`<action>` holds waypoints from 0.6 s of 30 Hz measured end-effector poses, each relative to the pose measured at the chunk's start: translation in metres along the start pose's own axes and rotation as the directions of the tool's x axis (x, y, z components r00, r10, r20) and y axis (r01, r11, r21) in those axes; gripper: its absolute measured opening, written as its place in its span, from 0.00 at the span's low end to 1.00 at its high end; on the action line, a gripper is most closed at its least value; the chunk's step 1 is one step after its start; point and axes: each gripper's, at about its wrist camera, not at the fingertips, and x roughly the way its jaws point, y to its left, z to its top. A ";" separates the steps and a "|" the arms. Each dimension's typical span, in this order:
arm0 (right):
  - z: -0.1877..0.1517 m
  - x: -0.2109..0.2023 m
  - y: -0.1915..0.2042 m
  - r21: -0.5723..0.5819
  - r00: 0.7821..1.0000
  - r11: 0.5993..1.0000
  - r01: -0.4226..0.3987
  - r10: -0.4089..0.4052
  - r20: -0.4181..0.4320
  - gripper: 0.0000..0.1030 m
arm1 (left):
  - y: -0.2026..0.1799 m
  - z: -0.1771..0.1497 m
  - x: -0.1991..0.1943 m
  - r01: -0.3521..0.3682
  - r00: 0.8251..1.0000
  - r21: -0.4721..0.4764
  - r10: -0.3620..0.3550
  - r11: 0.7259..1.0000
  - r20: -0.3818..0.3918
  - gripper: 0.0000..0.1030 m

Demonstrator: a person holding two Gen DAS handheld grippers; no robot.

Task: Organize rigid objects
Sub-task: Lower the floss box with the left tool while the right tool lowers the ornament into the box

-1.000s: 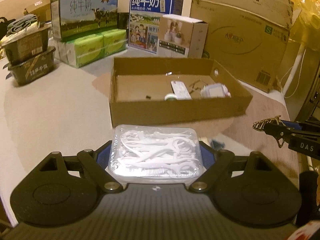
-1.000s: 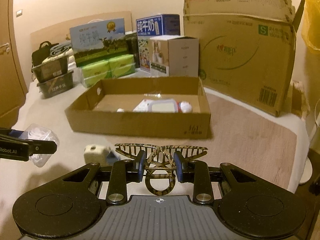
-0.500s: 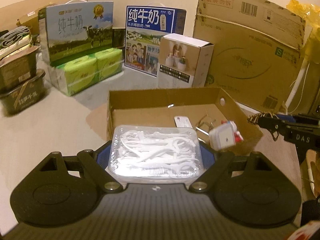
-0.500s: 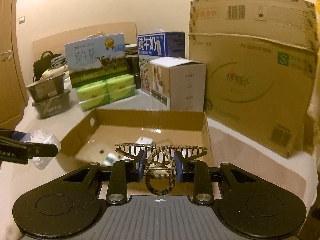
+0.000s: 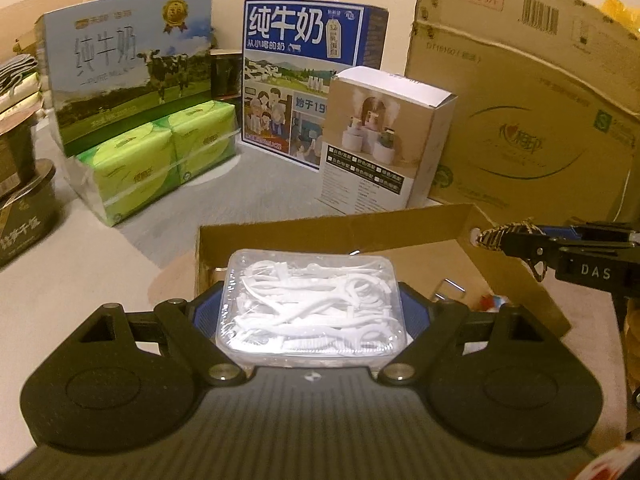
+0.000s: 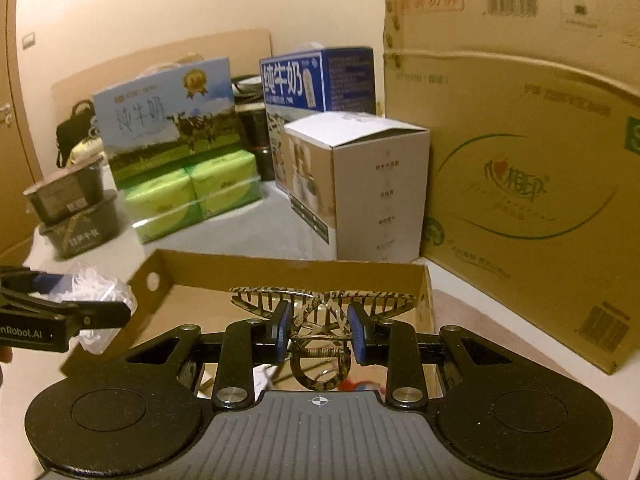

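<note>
My left gripper is shut on a clear plastic box of white floss picks, held over the near left part of a shallow open cardboard tray. My right gripper is shut on a tortoiseshell hair claw clip above the same tray. From the left wrist, the right gripper shows with the clip at the tray's right wall. From the right wrist, the left gripper shows with the floss box at the tray's left end. Small items on the tray floor are mostly hidden.
Behind the tray stand a white product box, a blue milk carton, a cow-print milk carton on green tissue packs, and a large cardboard box. Dark noodle bowls are stacked at the left.
Both grippers have moved forward with their objects, from short of the tray to above it. The tray and the boxes behind it now appear nearer. Neither grip has changed.
</note>
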 end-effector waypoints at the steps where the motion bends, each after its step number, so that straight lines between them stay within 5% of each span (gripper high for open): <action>1: 0.002 0.005 -0.002 0.000 1.000 1.000 0.002 -0.002 -0.005 0.30 | 0.000 0.002 0.005 0.000 1.000 0.003 0.000 1.000 -0.002 0.83; 18: 0.014 0.059 -0.018 -0.005 0.998 1.000 0.015 -0.016 -0.061 0.30 | -0.002 0.020 0.072 -0.002 0.998 0.026 0.003 1.000 -0.057 0.83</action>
